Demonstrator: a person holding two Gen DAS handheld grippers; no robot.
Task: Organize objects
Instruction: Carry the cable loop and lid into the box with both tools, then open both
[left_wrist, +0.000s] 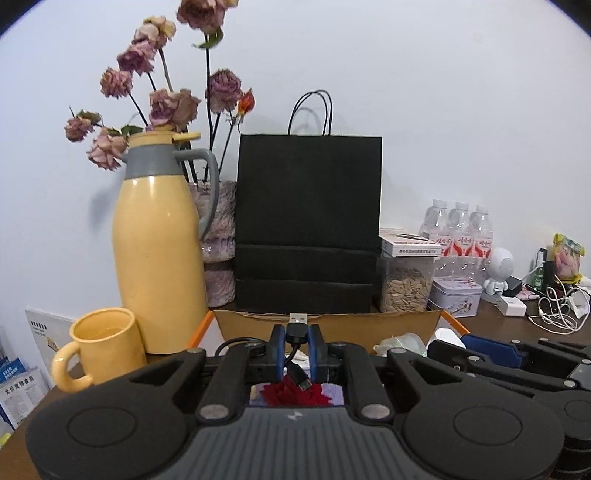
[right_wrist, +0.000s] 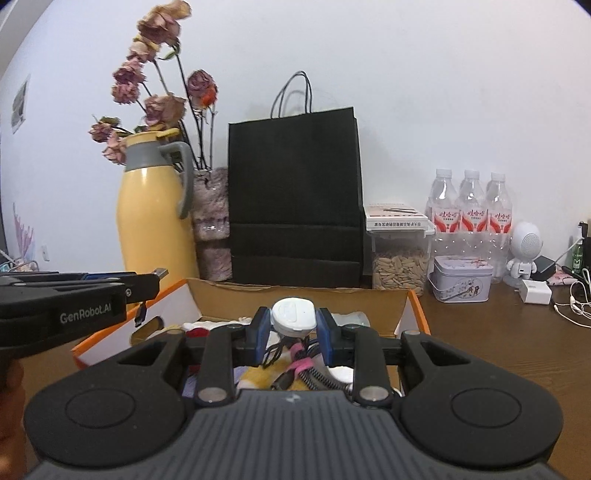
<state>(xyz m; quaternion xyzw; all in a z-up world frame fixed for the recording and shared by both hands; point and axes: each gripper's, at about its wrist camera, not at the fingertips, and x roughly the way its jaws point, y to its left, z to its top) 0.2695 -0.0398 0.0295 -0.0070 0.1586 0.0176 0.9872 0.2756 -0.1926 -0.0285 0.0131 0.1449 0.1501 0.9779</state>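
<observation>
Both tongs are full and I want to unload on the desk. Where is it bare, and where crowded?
Bare brown wooden desk lies right of the orange-edged cardboard box, in front of the grey tin. Crowded: the back row along the wall, from yellow thermos to clear water bottles, and the white cables at far right.

The left gripper (right_wrist: 155, 280) reads "GenRobot.AI" on its side (white lettering) — other labels too small.

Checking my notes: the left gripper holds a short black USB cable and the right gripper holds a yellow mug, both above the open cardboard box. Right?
Not quite. The right gripper holds a white plastic device, per the right wrist view; the yellow mug stands on the table. The rest stands.
</observation>
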